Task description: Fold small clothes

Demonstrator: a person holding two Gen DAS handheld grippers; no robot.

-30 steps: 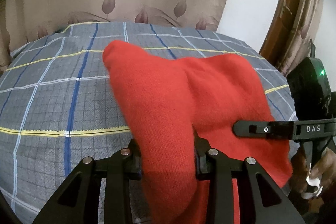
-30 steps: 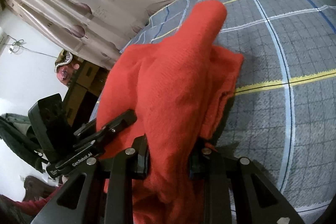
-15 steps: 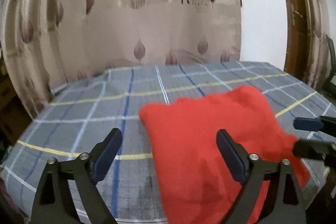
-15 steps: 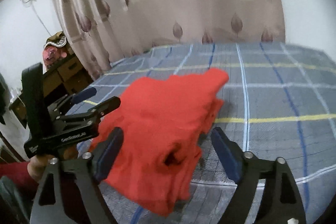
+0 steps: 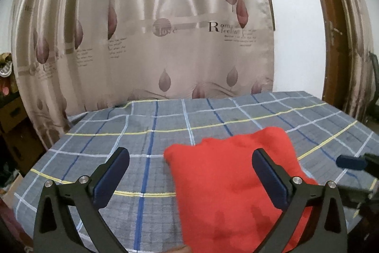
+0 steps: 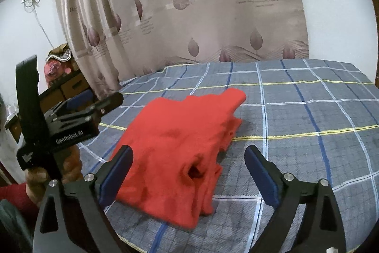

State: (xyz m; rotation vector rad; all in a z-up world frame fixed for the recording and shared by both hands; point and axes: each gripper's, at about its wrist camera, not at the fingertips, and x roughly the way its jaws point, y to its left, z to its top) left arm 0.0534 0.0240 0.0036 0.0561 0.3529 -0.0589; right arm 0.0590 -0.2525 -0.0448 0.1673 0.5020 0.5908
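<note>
Fingers: both pairs spread wide, gripping nothing. Left gripper (image 5: 189, 172) hangs above the near edge of the bed (image 5: 99, 134), its right finger over the garment; right gripper (image 6: 188, 166) hangs over the same bundle from its own side.

Task item: red knitted garment (image 6: 180, 146), folded into a thick, layered bundle, lying on the grey plaid bedcover (image 6: 308, 110) toward the near edge.

Surroundings: beige leaf-print curtain (image 5: 165, 27) behind the bed.

Risk, judged: the uneven layers on the bundle's right side look loose; soft knit may spring open or slump, or a finger catching the top layer may drag the fold apart or toward the bed's edge.
</note>
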